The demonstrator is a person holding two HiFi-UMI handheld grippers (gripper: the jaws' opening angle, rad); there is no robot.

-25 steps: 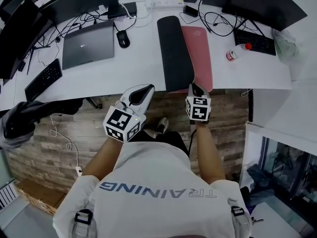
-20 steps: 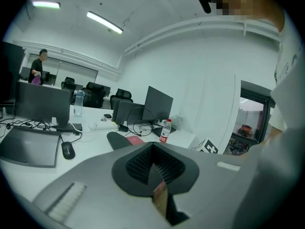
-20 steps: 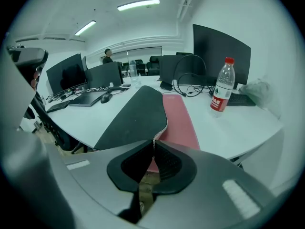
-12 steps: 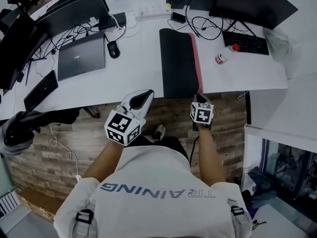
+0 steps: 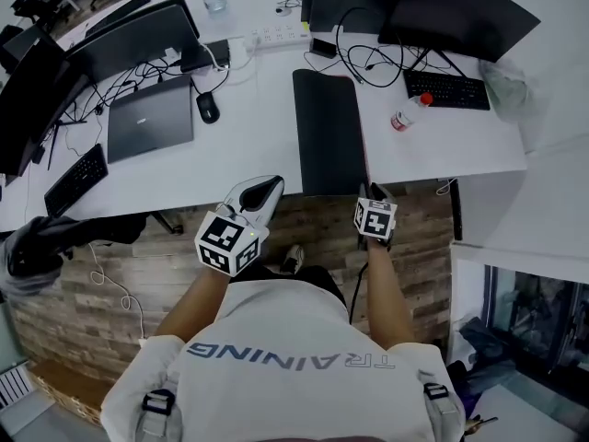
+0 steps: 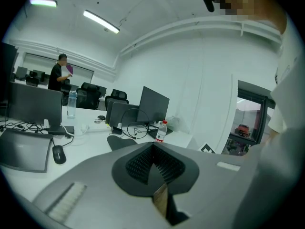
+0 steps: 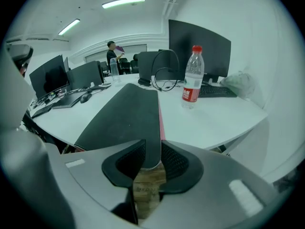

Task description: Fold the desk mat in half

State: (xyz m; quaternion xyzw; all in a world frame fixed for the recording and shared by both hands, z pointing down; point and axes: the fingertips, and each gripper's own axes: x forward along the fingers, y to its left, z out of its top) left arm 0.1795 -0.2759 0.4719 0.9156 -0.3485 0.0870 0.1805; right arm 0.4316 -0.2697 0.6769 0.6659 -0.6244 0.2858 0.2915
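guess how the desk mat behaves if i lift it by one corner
Probably floppy: the desk mat lies folded flat on itself, a pink strip showing along one edge. Likely light: its near edge looks thin.

A white desk (image 5: 248, 145) carries a closed grey laptop (image 5: 150, 127), with a black computer mouse (image 5: 205, 107) just beside its far right corner. A black keyboard (image 5: 76, 178) lies near the desk's left front edge. A second black keyboard (image 5: 448, 90) sits at the right, in front of a black monitor (image 5: 460, 12). A clear plastic bottle with a red cap (image 5: 403, 117) stands upright near that keyboard. A white power strip (image 5: 281, 35) and tangled black cables (image 5: 354, 63) lie toward the back. Brown wood planks cover the floor (image 5: 92, 293).
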